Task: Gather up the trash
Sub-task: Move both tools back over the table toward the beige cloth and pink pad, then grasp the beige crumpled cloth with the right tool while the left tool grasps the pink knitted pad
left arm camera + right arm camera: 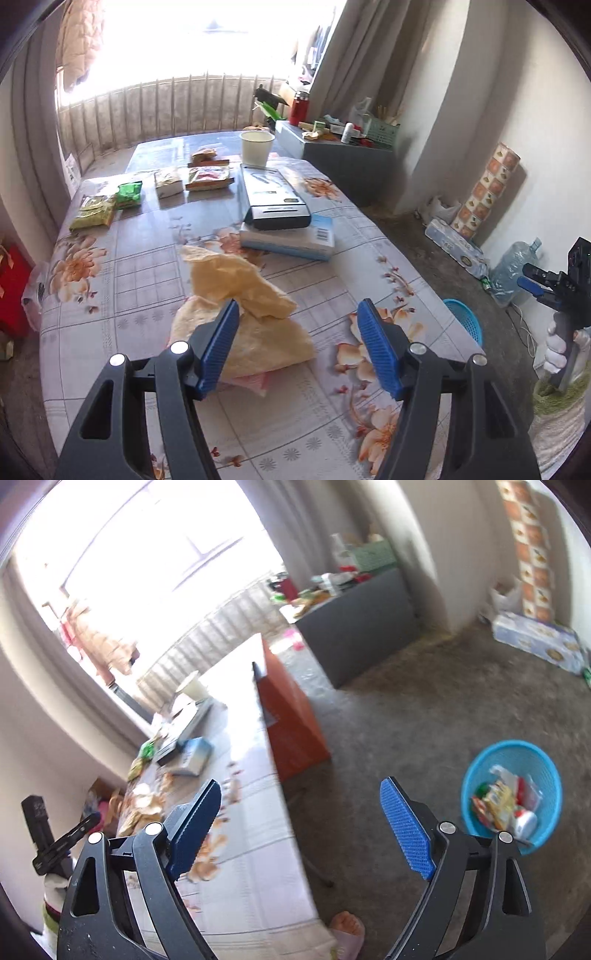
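Left tongs (297,345): jaws stand wide with nothing between the pads; they point down at the flowered table (122,280).
Right tongs (301,829): jaws also wide and empty, held over the table edge, with the floor under the right pad.
Crumpled yellow paper (236,280): it lies on the table just in front of the left tongs, partly behind the left pad, not gripped.
Pink scrap (255,382): it shows under the paper, close to the left pad.
Blue basket (511,794): it stands on the floor, to the right of the right tongs and apart from them; wrappers and a small white bottle already lie inside.
Snack packets (110,206): several lie far ahead of the left tongs, at the left side of the table.
White paper cup (256,147): it stands at the far end, behind two stacked boxes (280,218).
Progress: some trash is in the basket, I think; the paper, and perhaps the packets and cup, remain.
Next: the paper seems the nearest piece to take.
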